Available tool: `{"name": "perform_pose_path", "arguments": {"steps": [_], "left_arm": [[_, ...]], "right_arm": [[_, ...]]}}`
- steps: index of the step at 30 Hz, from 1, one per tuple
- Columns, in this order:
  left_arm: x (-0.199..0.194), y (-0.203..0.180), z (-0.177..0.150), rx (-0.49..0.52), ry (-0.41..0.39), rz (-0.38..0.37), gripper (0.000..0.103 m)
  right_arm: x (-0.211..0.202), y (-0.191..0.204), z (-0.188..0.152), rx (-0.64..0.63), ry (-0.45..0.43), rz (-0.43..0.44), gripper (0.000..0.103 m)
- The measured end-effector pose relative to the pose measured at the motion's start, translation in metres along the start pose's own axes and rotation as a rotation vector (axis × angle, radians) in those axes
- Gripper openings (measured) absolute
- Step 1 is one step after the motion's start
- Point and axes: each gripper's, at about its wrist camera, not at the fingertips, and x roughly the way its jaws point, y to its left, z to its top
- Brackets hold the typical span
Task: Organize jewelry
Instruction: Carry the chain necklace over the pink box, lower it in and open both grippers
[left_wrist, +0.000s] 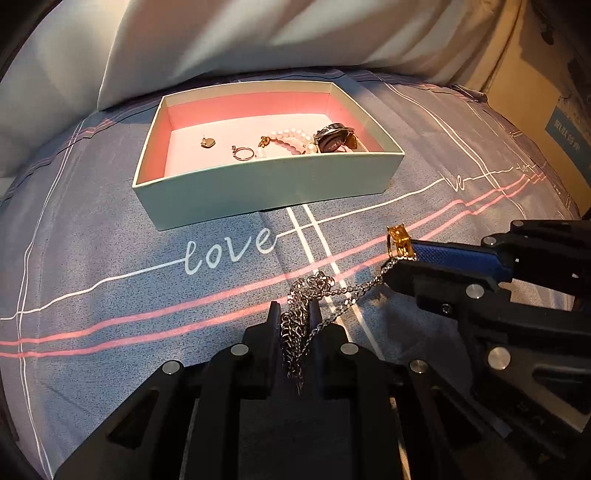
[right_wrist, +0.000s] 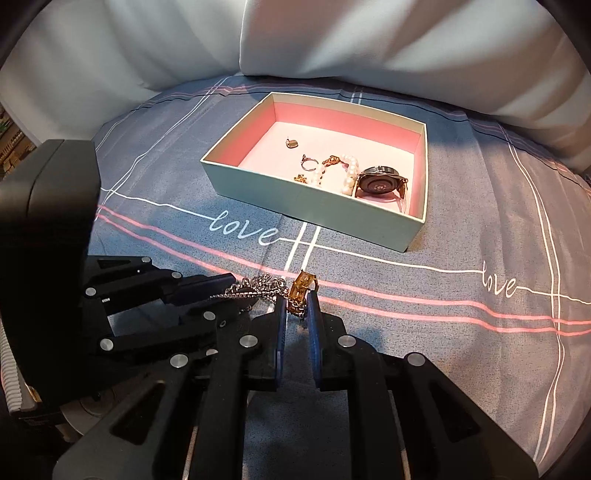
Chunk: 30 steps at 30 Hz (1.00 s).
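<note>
Inside the pale green cardboard box with pink lining (left_wrist: 258, 184) already lie 4 pieces: gold heart stud (left_wrist: 208, 142), gold ring (left_wrist: 243, 153), pearl bracelet (left_wrist: 291, 139) and dark round watch (left_wrist: 334, 137). My left gripper (left_wrist: 294, 312) pinches the bunched silver chain necklace (left_wrist: 306, 291) just above the bed, my right gripper (right_wrist: 295, 306) pinches its gold rectangular pendant (right_wrist: 301, 288); it is the last piece I can see outside, I judge

Silver chain necklace (left_wrist: 306, 295) with gold pendant (left_wrist: 399, 242) — bunched above blue sheet, near mint-green, pink-lined box (left_wrist: 266, 184).
</note>
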Motion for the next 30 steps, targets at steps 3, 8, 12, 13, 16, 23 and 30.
{"name": "perform_pose_path", "arguments": {"steps": [3,8,12,13,16,23,30], "left_arm": [[-0.007,0.001,0.006,0.005,-0.022,0.014,0.013],[-0.021,0.006,0.018,-0.022,-0.062,0.0,0.013],[-0.029,0.006,0.024,-0.029,-0.084,-0.003,0.013],[-0.03,0.006,0.025,-0.03,-0.087,0.003,0.013],[-0.028,0.007,0.025,-0.042,-0.081,-0.003,0.013],[-0.018,0.008,0.019,-0.068,-0.043,-0.01,0.013],[-0.044,0.01,0.039,-0.085,-0.11,0.004,0.013]], "right_arm": [[0.0,0.001,0.0,0.013,0.003,0.024,0.012],[-0.007,-0.002,0.006,0.035,-0.028,0.037,0.012],[-0.014,-0.001,0.01,0.031,-0.049,0.031,0.012],[-0.016,-0.001,0.011,0.03,-0.05,0.037,0.012],[-0.017,0.0,0.011,0.025,-0.05,0.035,0.012],[-0.006,-0.002,0.006,0.035,-0.022,0.03,0.012],[-0.029,0.0,0.026,0.016,-0.105,0.009,0.012]]}}
